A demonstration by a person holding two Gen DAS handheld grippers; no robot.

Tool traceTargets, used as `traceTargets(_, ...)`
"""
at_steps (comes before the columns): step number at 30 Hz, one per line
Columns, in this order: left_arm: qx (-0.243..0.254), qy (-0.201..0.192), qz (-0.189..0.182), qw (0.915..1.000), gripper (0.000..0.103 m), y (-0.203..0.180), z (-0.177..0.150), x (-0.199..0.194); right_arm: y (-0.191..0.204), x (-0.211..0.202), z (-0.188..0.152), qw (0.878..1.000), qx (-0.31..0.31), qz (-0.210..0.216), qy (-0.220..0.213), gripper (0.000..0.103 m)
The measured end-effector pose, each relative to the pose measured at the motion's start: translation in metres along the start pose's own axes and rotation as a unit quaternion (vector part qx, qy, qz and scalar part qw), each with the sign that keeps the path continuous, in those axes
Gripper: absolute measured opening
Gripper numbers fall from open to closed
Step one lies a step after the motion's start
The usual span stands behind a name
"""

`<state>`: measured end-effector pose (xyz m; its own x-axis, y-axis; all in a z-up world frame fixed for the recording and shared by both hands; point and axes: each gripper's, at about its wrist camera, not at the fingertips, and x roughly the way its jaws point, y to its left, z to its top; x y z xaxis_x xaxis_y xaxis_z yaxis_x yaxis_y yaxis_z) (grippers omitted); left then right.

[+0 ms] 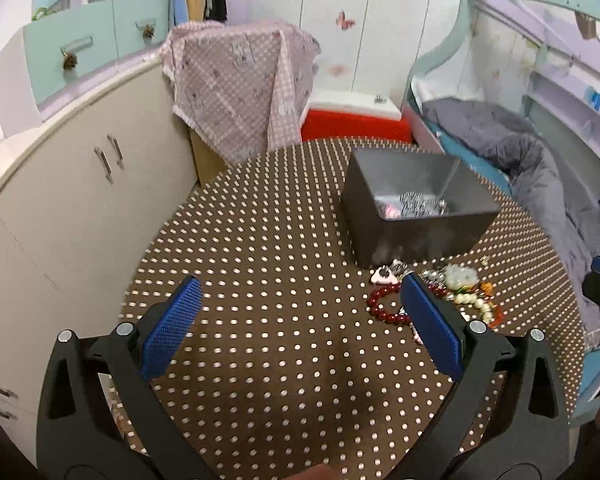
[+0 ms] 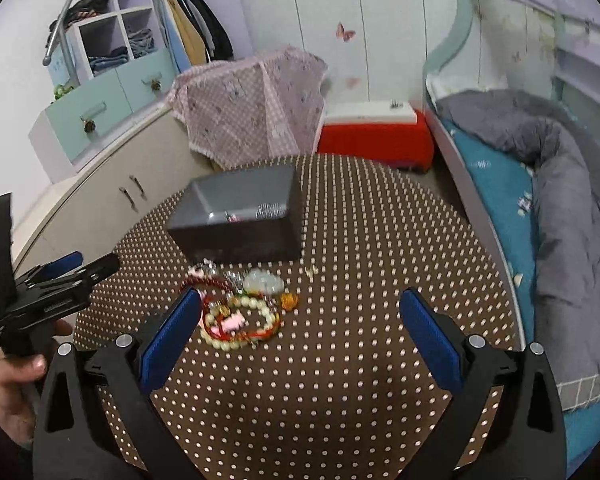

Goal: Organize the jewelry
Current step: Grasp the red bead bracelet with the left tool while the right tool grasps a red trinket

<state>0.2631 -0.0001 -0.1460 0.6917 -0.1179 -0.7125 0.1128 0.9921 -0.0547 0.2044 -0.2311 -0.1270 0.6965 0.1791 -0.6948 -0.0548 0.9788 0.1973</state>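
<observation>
**Blue pads spread wide, nothing held: beads in a heap before the grey box**

Blue ribbed pads fill the bottom of both wrist views. The left gripper (image 1: 300, 334) stands wide open and empty above the brown dotted tablecloth (image 1: 260, 240); its right-hand pad covers part of the dark red bead bracelet (image 1: 380, 306) at lower right of centre. The right gripper (image 2: 300, 336) is just as wide open and holds nothing, its left-hand pad at the edge of the heap.

Just beyond the pads lies the jewelry pile (image 2: 240, 308), left of centre in the right wrist view: a cream pearl bracelet (image 2: 256, 322) looped over red cord, a pink charm (image 2: 233, 323), an amber bead (image 2: 289, 300) and a pale green jade-like pendant (image 2: 265, 281), all touching or overlapping. A pink-and-white charm (image 1: 384, 276) sits nearest the box.

These pieces look light, and the strands limp: lifted, one will likely sag and swing, and may drag a tangled neighbour along. Round polished beads may roll out of a shallow pinch, so closing across a strand at an outer loop, clear of the other cords, seems the surest hold. The pendant looks brittle and deserves a gentle squeeze.

Farther back, mid-frame, stands the open grey box (image 1: 416, 208), with silvery pieces (image 1: 420, 204) already inside. Some items are stored; the heap remains outside.
</observation>
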Motion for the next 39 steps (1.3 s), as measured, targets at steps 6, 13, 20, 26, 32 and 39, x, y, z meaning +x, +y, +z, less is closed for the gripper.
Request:
traceTargets(6, 0.025, 0.048, 0.008, 0.9985, 0.097, -0.013, -0.004, 0.043, -0.009, 0.018, -0.012, 1.000, 0.009, 0.007, 0.027, 0.096)
traceTargets(13, 0.057, 0.086, 0.002, 0.9947, 0.091, -0.030, -0.013, 0.070, -0.013, 0.032, -0.015, 0.999, 0.013, 0.012, 0.042, 0.096)
traceTargets(20, 0.094, 0.077, -0.048, 0.9914, 0.019, -0.048, -0.016, 0.058, -0.009, 0.038, -0.016, 0.998, 0.008, 0.020, 0.051, 0.096)
traceTargets(26, 0.084, 0.063, -0.079, 0.9913, 0.008, -0.046, -0.020, 0.036, 0.003, 0.052, -0.022, 0.996, 0.005, 0.037, 0.076, 0.075)
traceTargets(32, 0.083, 0.037, -0.090, 0.9918, 0.008, -0.047, -0.021, 0.009, 0.009, 0.071, -0.024, 0.993, 0.028, 0.063, 0.096, 0.047)
traceTargets(39, 0.075, 0.021, -0.096, 0.9923, 0.008, -0.039, -0.017, -0.001, 0.012, 0.055, -0.024, 0.994, 0.006, 0.066, 0.083, 0.005)
